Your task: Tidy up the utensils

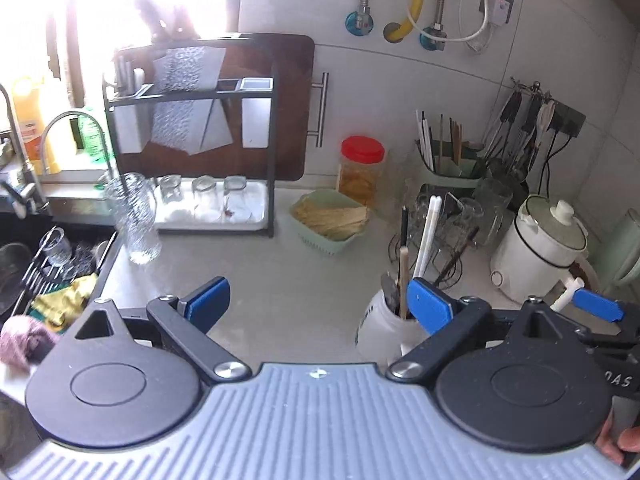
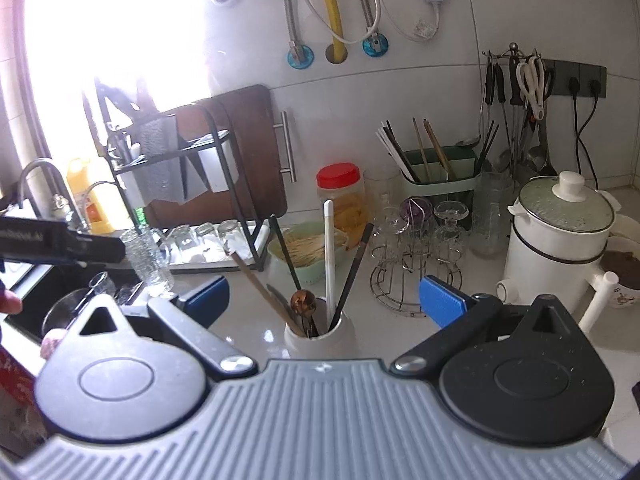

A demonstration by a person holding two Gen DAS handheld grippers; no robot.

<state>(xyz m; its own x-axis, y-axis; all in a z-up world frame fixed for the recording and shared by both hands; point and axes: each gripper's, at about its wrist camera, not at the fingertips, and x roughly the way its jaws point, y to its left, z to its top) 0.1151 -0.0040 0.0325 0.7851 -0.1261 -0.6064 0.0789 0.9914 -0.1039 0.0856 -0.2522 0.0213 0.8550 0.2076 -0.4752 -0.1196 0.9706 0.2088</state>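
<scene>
Both grippers hang over the desk (image 2: 392, 332) with nothing in them. The left gripper (image 1: 318, 306) is spread wide, and so is the right gripper (image 2: 324, 300). Between the right one's fingers stands a white cup (image 2: 320, 340) holding chopsticks (image 2: 329, 264) and a spoon (image 2: 302, 304). A green holder (image 2: 440, 180) of more chopsticks sits by the wall.

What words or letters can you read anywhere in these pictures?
"OAS": white letters on the right gripper, cut off at the edge.
White jar: dark print, too curved to read.
Left gripper: blurred white print.
Orange bottle: label too small.
Red box: blurred.
</scene>
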